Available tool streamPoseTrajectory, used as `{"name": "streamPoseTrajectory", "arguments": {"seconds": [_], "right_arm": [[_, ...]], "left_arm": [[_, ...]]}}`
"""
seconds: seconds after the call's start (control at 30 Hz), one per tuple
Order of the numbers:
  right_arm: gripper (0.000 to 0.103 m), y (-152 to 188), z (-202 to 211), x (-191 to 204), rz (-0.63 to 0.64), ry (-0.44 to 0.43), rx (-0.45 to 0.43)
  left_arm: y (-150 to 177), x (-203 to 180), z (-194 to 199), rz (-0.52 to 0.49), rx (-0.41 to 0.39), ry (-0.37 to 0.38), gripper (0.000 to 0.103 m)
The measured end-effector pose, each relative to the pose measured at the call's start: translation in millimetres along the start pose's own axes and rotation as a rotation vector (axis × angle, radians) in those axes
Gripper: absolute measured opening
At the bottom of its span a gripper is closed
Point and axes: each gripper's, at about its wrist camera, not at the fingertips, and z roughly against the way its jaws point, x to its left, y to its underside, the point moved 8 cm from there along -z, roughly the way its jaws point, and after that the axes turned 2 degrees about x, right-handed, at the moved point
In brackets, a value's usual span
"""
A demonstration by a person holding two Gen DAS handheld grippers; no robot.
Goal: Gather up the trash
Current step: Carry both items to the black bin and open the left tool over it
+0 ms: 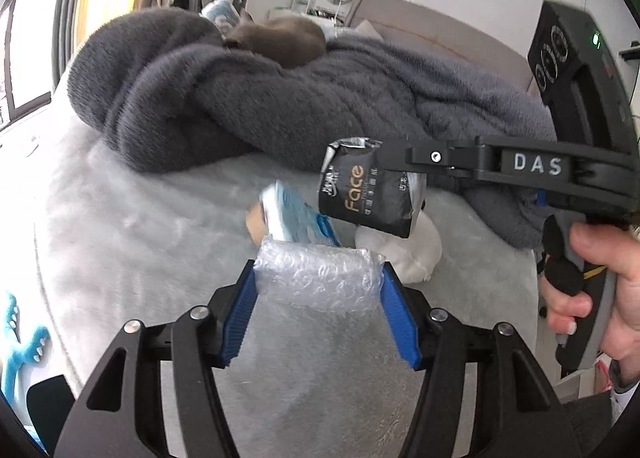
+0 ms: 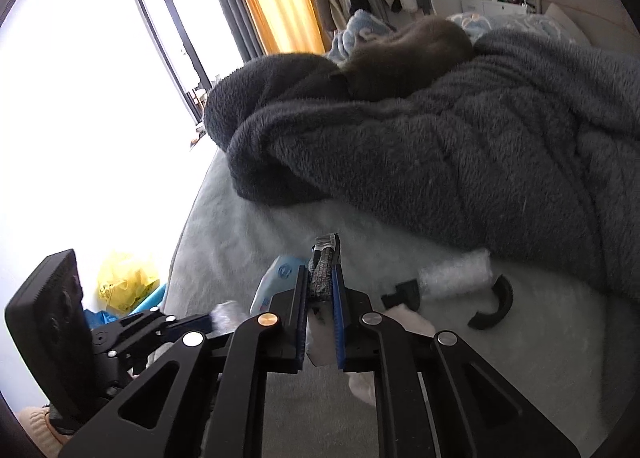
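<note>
The left gripper (image 1: 320, 282) pinches a piece of clear bubble wrap (image 1: 318, 278) between its blue pads, held over the pale grey bed (image 1: 140, 226). The right gripper (image 2: 320, 298) is pressed together on a black tissue packet (image 1: 370, 188) printed "Face", which hangs above the bed just beyond the bubble wrap. Under the packet lie a light blue wrapper (image 1: 296, 218) and a crumpled white tissue (image 1: 408, 254), close together on the bed cover. Right behind them a thick dark grey blanket (image 1: 320, 98) is heaped across the bed, with a brown furry shape (image 1: 280, 40) resting on top of it. In the right wrist view a yellow plastic bag (image 2: 126, 278) sits on the floor beside the bed, near the bright window (image 2: 80, 98).
</note>
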Motion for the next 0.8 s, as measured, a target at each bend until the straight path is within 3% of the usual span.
{"name": "streamPoseTrajectory", "arguments": {"seconds": [0.17, 0.53, 0.8], "right_arm": [[0.011, -7.6, -4.5, 14.5, 0.009, -0.015, -0.009], [0.011, -14.9, -25.7, 67.2, 0.082, -0.075, -0.022], [0.011, -15.5, -37.1, 103.7, 0.14, -0.122, -0.024]], "left_arm": [[-7.8, 17.3, 21.3, 0.021, -0.049, -0.037, 0.063], [2.6, 86.3, 48.1, 0.119, -0.029, -0.19, 0.063], [12.4, 124.0, 74.4, 0.171, -0.034, -0.258, 0.063]]}}
